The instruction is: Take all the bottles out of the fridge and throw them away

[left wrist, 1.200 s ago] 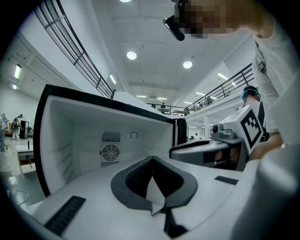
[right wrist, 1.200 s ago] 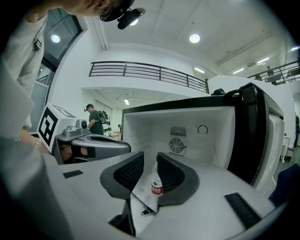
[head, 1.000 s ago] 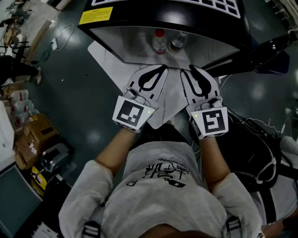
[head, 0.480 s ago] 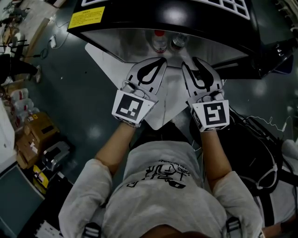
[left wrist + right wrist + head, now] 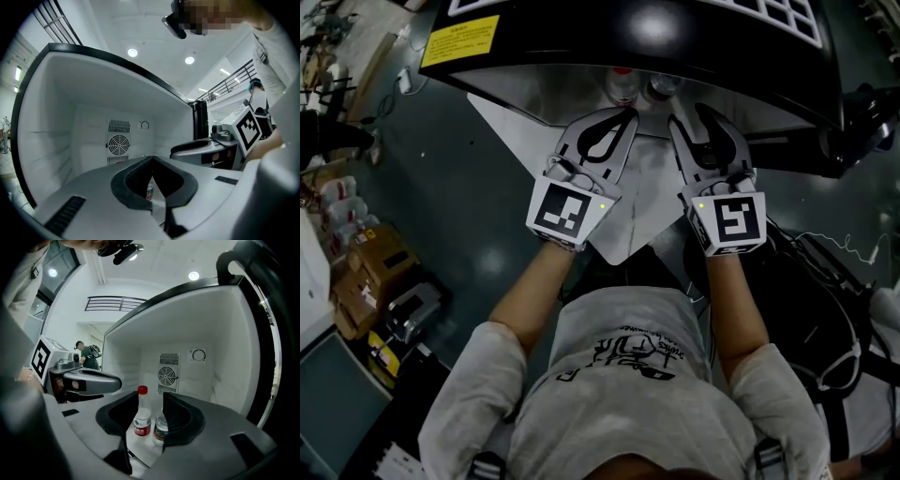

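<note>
The fridge (image 5: pixel 656 37) stands open in front of the person, and both grippers reach towards its mouth. In the head view its black top edge hides most of the inside, so only the tops of the two bottles show: the red-capped bottle (image 5: pixel 622 80) and the clear bottle (image 5: pixel 656 86) just beside it. The right gripper (image 5: pixel 692 117) has its jaws spread, and they have just been opening. In the right gripper view the two bottles stand upright on the fridge floor, framed in the gap between the jaws but farther back, with no pad pressing on either. There the right jaw covers the clear bottle's cap. The left gripper (image 5: pixel 628 114) has its tips pressed together on nothing. In the left gripper view only a sliver of one labelled bottle shows through the hollow under the tips, too little to tell which. A round fan grille (image 5: pixel 168 376) sits on the back wall.
</note>
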The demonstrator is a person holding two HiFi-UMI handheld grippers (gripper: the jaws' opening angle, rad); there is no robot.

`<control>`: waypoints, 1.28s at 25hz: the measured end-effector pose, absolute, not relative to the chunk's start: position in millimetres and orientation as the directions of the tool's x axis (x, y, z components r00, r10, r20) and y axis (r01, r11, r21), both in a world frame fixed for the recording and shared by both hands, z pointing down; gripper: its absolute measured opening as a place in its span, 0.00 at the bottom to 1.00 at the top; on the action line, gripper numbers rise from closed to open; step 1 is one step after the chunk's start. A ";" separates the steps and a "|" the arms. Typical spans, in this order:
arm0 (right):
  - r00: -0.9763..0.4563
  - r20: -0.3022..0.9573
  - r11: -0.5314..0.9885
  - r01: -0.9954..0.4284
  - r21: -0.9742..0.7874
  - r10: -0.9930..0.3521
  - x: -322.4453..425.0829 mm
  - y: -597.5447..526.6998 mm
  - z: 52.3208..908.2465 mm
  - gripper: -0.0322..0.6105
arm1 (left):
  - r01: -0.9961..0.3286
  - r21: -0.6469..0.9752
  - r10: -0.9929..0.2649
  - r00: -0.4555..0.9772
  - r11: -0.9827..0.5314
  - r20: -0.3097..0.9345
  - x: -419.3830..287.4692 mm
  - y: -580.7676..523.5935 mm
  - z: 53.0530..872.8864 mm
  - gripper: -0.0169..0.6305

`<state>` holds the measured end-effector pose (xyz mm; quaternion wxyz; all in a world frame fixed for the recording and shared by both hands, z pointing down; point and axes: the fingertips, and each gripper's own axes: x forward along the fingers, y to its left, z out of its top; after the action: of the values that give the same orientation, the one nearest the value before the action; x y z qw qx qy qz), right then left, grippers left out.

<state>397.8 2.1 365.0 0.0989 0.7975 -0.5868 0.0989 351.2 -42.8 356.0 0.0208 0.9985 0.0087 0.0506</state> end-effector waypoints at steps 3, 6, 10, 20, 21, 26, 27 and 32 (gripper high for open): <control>0.300 0.273 -0.297 -0.953 0.053 -0.914 404.2 -1.7 370.4 0.33 | 0.013 0.037 0.017 0.995 -0.999 0.101 355.5 -46.3 359.8 0.05; 0.306 0.269 -0.299 -0.952 0.065 -0.913 410.6 -4.9 376.8 0.35 | 0.011 0.033 0.014 0.994 -0.999 0.106 359.5 -49.7 366.2 0.05; 0.314 0.271 -0.306 -0.949 0.071 -0.910 417.3 -8.4 381.9 0.36 | 0.010 0.015 0.012 0.990 -1.000 0.140 362.9 -52.5 375.8 0.05; 0.322 0.261 -0.312 -0.947 0.081 -0.910 432.5 -18.9 390.8 0.39 | 0.003 0.013 0.004 0.992 -1.000 0.123 372.9 -58.0 383.7 0.05; 0.323 0.260 -0.313 -0.946 0.082 -0.910 433.8 -20.2 391.5 0.39 | 0.001 0.013 0.003 0.992 -1.000 0.124 373.5 -58.7 385.1 0.05; 0.324 0.261 -0.312 -0.946 0.087 -0.909 435.4 -28.3 395.6 0.42 | -0.003 0.009 -0.001 0.992 -1.000 0.128 376.2 -63.1 389.8 0.05; 0.325 0.260 -0.314 -0.946 0.083 -0.909 435.9 -29.7 396.5 0.42 | -0.003 0.008 -0.002 0.992 -1.000 0.128 376.7 -63.9 390.5 0.05; 0.340 0.260 -0.331 -0.940 0.078 -0.904 441.1 -34.8 402.5 0.43 | -0.008 0.002 -0.008 0.992 -1.000 0.125 378.0 -69.1 392.2 0.05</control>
<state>441.1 -34.8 402.5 0.1074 0.8114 -0.5682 0.0849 378.0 -69.1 392.2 0.0012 0.9980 -0.0040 0.0624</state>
